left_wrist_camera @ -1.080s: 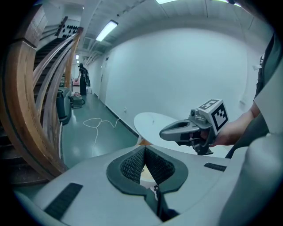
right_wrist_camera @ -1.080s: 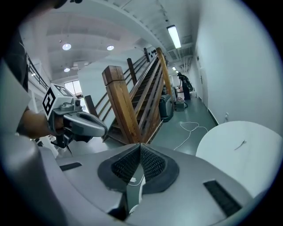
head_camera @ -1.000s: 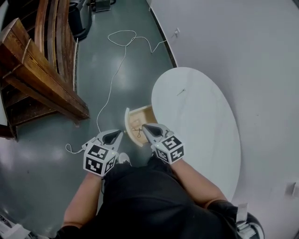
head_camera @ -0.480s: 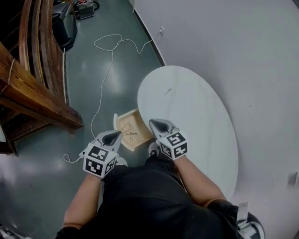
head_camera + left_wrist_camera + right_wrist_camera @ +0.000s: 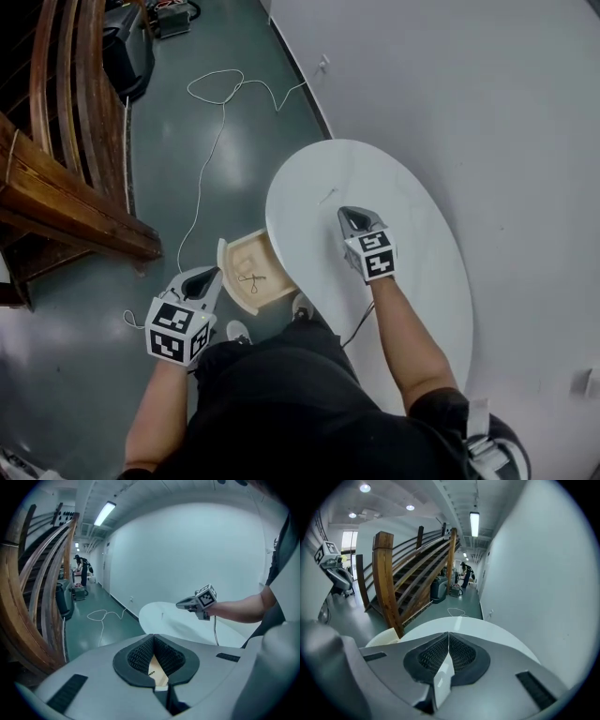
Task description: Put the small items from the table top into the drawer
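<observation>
Two grippers are in play, both clenched on nothing. The right gripper [image 5: 350, 215] is held out over the white oval table [image 5: 422, 281] on a forearm stretched forward from the body, with its marker cube facing up and its nose tilted down toward the table top. In the right gripper view its jaws meet at the tips, with only the bare table top showing past them.

The left gripper [image 5: 212, 274] sits closer to the body on a bent arm. It hangs over the green floor [image 5: 169, 159] just beside the curved front of the open drawer [image 5: 225, 274] and points forward and down. In the left gripper view its jaws also touch at the tips with nothing between the pads; a strip of the drawer's pale wood shows through the gap below them.

The drawer stands pulled out from the table's left edge. A small looped item [image 5: 250, 278], too small to identify, lies on its wooden bottom. On the table top, toward the far left edge, lies a thin small item [image 5: 326, 195], ahead of the right gripper's tips and apart from them. A white cable [image 5: 221, 86] snakes across the floor, and a wooden staircase [image 5: 66, 202] rises at the left.
</observation>
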A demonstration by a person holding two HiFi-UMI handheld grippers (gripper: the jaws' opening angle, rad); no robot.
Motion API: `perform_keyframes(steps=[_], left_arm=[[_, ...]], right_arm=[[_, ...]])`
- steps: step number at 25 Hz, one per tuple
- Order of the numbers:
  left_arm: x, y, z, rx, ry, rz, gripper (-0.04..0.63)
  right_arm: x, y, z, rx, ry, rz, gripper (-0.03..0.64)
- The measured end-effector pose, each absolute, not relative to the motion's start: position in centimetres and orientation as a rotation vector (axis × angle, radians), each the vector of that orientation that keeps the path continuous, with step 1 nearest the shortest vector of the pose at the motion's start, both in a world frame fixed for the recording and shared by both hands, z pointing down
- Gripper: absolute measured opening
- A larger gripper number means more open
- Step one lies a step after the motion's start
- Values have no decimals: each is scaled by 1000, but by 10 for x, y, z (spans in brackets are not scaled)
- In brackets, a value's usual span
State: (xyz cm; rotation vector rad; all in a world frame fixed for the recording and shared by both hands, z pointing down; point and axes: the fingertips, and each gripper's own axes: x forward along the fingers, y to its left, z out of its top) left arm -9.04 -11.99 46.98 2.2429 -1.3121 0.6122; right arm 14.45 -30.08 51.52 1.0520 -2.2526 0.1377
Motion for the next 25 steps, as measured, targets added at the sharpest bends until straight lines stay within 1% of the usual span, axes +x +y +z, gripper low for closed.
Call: perform_keyframes(steps=[4, 9, 16, 25], left_arm=[[-97, -120, 472, 2185, -1345, 604, 15], [-100, -119, 479, 2133, -1369, 614, 15], [-107, -117, 486, 2076, -1400, 624, 15], [-113, -118, 494, 2014, -1435, 628, 15]], right_arm=[[157, -340, 543, 953, -2147, 46, 11], [165, -372, 587, 787, -2020, -61, 65], [166, -397, 628, 586, -1914, -160, 66], [165, -409, 644, 372, -1871, -212, 64]])
